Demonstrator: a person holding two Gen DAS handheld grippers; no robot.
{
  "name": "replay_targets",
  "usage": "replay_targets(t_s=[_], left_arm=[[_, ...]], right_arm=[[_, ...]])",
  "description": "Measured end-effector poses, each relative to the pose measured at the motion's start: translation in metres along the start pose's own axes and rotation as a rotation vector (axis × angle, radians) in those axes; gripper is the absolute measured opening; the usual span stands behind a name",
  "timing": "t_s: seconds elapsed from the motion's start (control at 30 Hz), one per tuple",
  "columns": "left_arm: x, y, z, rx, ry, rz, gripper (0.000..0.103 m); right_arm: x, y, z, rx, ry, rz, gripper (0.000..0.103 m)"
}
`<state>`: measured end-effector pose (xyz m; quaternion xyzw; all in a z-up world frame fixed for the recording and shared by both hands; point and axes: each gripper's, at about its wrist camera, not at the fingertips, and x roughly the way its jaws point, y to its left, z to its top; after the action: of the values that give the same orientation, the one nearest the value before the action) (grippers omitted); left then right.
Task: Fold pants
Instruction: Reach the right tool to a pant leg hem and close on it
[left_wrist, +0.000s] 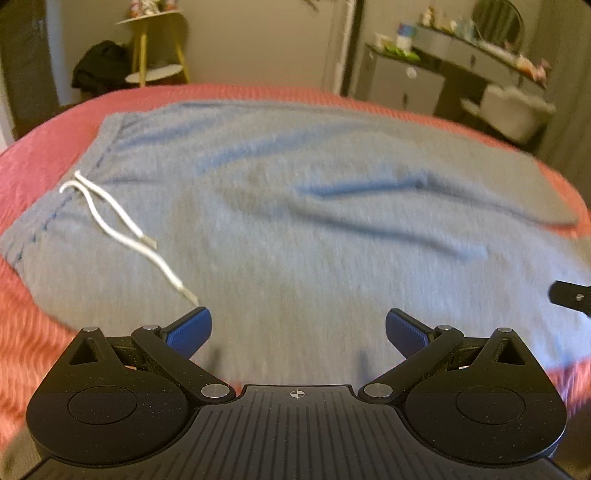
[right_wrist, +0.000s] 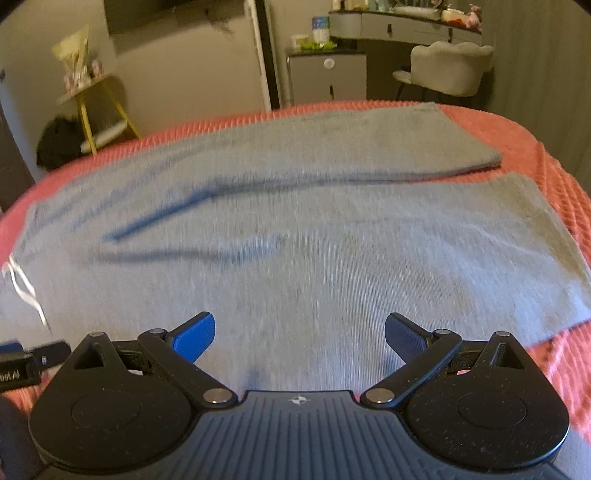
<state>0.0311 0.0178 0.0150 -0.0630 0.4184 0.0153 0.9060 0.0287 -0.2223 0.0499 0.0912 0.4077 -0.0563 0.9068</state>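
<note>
Grey sweatpants (left_wrist: 295, 206) lie spread flat on a red bedspread (left_wrist: 33, 173), waistband at the left with a white drawstring (left_wrist: 122, 225). In the right wrist view the pants (right_wrist: 295, 258) show both legs reaching right, the far leg (right_wrist: 388, 144) and the near leg (right_wrist: 480, 251). My left gripper (left_wrist: 298, 330) is open and empty, just above the near edge of the pants by the waist. My right gripper (right_wrist: 299, 334) is open and empty above the near leg. Each gripper shows at the other view's edge.
The bedspread (right_wrist: 535, 155) rims the pants on all sides. Beyond the bed stand a yellow side table (left_wrist: 155, 48), a grey cabinet (right_wrist: 327, 77), a dresser (left_wrist: 476, 55) and a pale chair (right_wrist: 450, 68). A dark bundle (right_wrist: 59, 142) lies on the floor.
</note>
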Motion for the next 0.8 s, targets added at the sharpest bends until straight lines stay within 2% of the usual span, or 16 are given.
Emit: replay_targets(t_s=[0.1, 0.27, 0.33, 0.4, 0.5, 0.57, 0.63, 0.7, 0.73, 0.8], left_arm=[[0.014, 0.009, 0.03, -0.065, -0.037, 0.046, 0.103], [0.049, 0.037, 0.066, -0.19, -0.138, 0.17, 0.103], [0.065, 0.053, 0.063, -0.245, -0.167, 0.212, 0.103], [0.081, 0.072, 0.059, -0.315, -0.143, 0.221, 0.103], [0.094, 0.089, 0.06, -0.411, -0.121, 0.226, 0.103], [0.096, 0.089, 0.059, -0.42, -0.154, 0.226, 0.103], [0.098, 0.086, 0.057, -0.378, -0.193, 0.245, 0.103], [0.104, 0.081, 0.057, -0.336, -0.19, 0.264, 0.103], [0.106, 0.078, 0.058, -0.328, -0.188, 0.27, 0.103], [0.11, 0.078, 0.056, -0.326, -0.182, 0.269, 0.103]], right_arm=[[0.019, -0.022, 0.031, 0.089, -0.002, 0.064, 0.099], [0.068, -0.064, 0.095, 0.217, -0.034, 0.056, 0.097], [0.093, -0.082, 0.121, 0.274, -0.037, 0.057, 0.091], [0.121, -0.095, 0.148, 0.298, -0.022, 0.021, 0.087], [0.162, -0.108, 0.182, 0.3, -0.01, -0.042, 0.074], [0.192, -0.115, 0.204, 0.324, 0.001, -0.07, 0.069], [0.223, -0.122, 0.227, 0.384, 0.005, -0.088, 0.062], [0.25, -0.129, 0.247, 0.45, 0.012, -0.091, 0.063], [0.265, -0.132, 0.258, 0.485, 0.018, -0.089, 0.07], [0.287, -0.135, 0.275, 0.539, 0.012, -0.125, 0.072]])
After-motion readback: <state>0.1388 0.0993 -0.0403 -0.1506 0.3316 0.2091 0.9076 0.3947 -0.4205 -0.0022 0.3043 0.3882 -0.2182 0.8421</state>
